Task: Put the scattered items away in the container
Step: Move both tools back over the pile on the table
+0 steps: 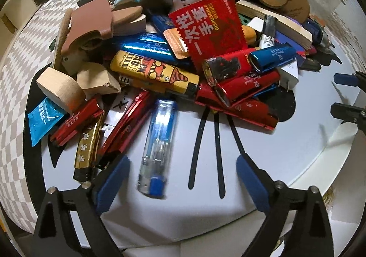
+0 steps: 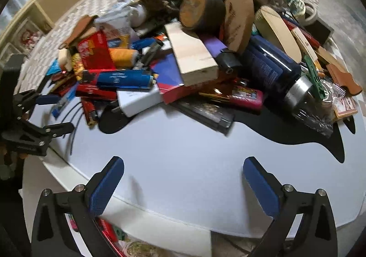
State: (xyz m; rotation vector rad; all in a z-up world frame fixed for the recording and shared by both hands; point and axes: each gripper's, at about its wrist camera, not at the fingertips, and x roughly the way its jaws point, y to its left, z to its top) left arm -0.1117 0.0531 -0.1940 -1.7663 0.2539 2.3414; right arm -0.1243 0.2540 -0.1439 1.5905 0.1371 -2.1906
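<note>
Left wrist view: the left gripper (image 1: 180, 177) stands with its jaws spread wide and nothing between the blue pads (image 1: 112, 185). A clear blue lighter (image 1: 157, 147) lies on the white table (image 1: 263, 142) in the gap between the fingers, touching neither pad. Beyond the lighter sits the pile of scattered items (image 1: 173, 51). A yellow lighter (image 1: 155, 72) lies just past the clear blue lighter's far end; a red glove packet (image 1: 212, 28) leans further back and to the right of it; a blue sachet (image 1: 43, 120) rests well to the lighter's left. Three black strips (image 1: 215, 142) run along the table just right of the lighter. The right gripper shows at the frame's right edge, far right of the lighter.

Right wrist view: the right gripper (image 2: 183, 186) is likewise spread wide and empty, hanging over bare table (image 2: 183, 147). Taking the wooden block (image 2: 192, 56) as reference: a dark blue bottle (image 2: 272, 67) lies to its right, a blue lighter (image 2: 123, 78) to its left, and a white box (image 2: 137, 99) below and left. The left gripper (image 2: 55, 115) appears far left of the block, jaws apart. Below the table edge, part of a container with items shows, blurred.
</note>
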